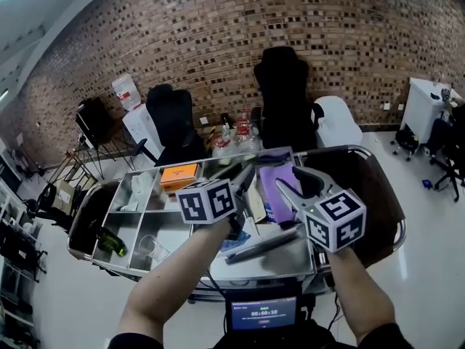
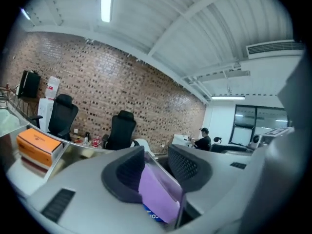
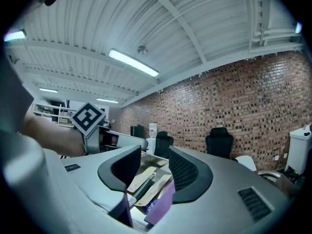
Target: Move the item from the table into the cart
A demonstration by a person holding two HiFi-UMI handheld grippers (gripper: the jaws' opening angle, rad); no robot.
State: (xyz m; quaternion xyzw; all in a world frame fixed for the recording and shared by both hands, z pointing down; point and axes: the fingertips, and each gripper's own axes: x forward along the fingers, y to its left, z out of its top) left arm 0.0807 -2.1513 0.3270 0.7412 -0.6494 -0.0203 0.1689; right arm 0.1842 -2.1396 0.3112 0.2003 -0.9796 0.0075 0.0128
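Two handheld grippers hover over a railed steel cart in a brick-walled office, at what looks like the pick-up stage of moving an item into the cart. The likeliest item, a purple packet, lies tilted among loose clutter to the right of the orange box and a little nearer the person.

The left gripper is raised just right of the orange box with its jaws parted. The packet shows low in the opening, close to the left pad and with clear space on its other side, so nothing appears clamped.

The right gripper, farther right of the orange box and past the packet, is likewise released. Only a dark pen and a corner of the packet are visible low between its pads.

Whether the clutter rests on a table or already lies inside the cart's rail cannot be told from these views.

The next move probably calls for one gripper to drop back onto the packet, bracket its thin edge squarely and close firmly, since a flat, slippery pack could slide out of a loose hold. It would then go to a free bay near the orange box, avoiding those nearer the person, which hold a green bottle and a glass
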